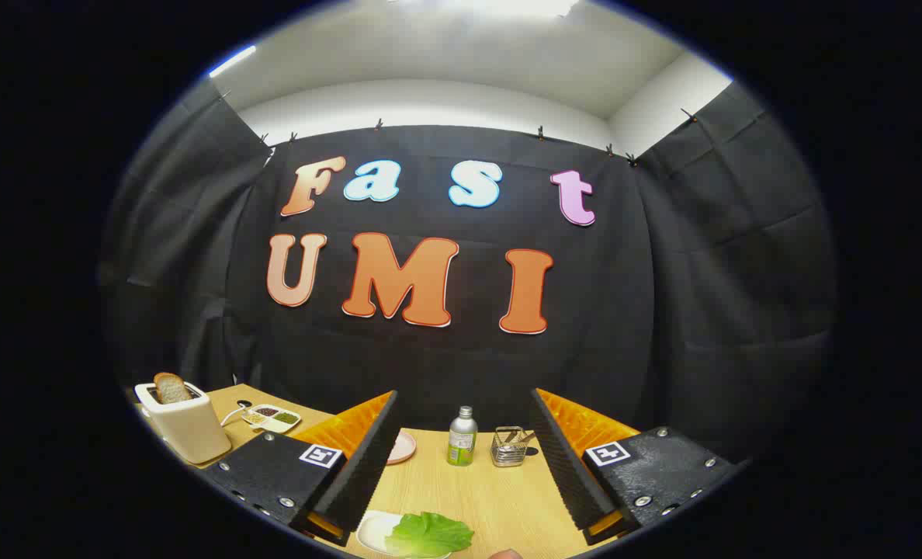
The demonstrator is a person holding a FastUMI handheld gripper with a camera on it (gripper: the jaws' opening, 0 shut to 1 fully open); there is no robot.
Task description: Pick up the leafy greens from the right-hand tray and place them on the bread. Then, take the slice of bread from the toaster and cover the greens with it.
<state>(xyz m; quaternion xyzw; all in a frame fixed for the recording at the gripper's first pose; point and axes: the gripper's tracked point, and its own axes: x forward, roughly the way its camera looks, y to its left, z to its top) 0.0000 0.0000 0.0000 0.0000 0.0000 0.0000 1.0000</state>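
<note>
My gripper (465,458) is open, held above the wooden table (500,497), with nothing between its fingers. Leafy greens (428,534) lie on a white tray (369,529) close below, nearer the left finger. A cream toaster (184,423) stands far off to the left, beyond the left finger, and a slice of brown bread (171,387) sticks up from its slot. A small brownish edge (505,554) shows just right of the greens; I cannot tell what it is.
Between the fingers, further back, stand a small pink plate (403,447), a green-labelled metal bottle (462,437) and a wire basket (509,447). A white divided dish of seasonings (272,418) sits right of the toaster, with a cord beside it.
</note>
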